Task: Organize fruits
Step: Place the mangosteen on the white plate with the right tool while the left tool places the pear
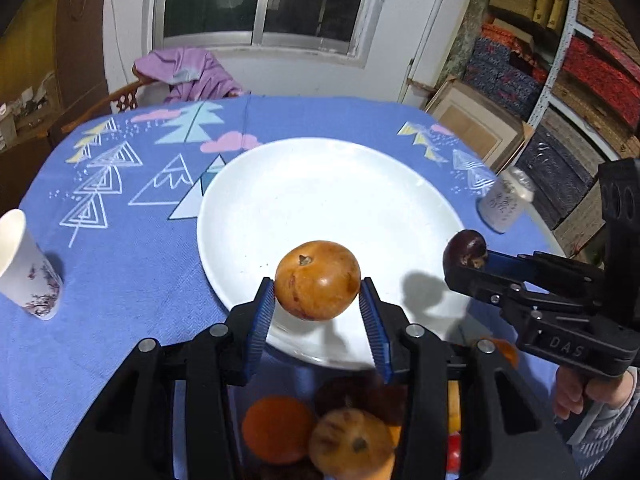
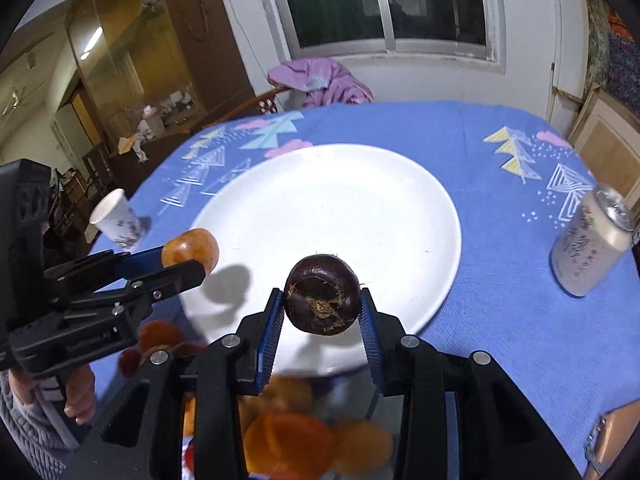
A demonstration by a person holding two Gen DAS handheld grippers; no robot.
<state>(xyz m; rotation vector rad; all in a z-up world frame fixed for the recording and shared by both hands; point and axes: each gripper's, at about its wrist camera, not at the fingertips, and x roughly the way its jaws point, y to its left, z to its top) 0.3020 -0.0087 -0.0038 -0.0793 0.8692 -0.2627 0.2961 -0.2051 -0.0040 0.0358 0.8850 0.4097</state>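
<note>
Both tongs are clamped on fruit over the near rim of the white plate [image 1: 280, 184]: left gripper [image 1: 318, 300] on an orange-brown fruit [image 1: 317, 279], right gripper [image 2: 323, 304], embossed "DAS", on a dark purple fruit [image 2: 322, 294]. More fruit lies blurred below them. Farther off stand a paper cup [image 1: 28, 268] and a can [image 2: 592, 252] with unreadable print.

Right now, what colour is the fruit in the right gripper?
Dark purple-brown fruit, clearest in the right wrist view, clamped in the right gripper.

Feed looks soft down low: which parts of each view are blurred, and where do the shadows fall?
Left wrist: held orange-brown fruit sharp, fruit pile below the tongs blurred, shadows on white plate. Right wrist: dark fruit sharp, pile smeared, shadows on plate's near side.
</note>
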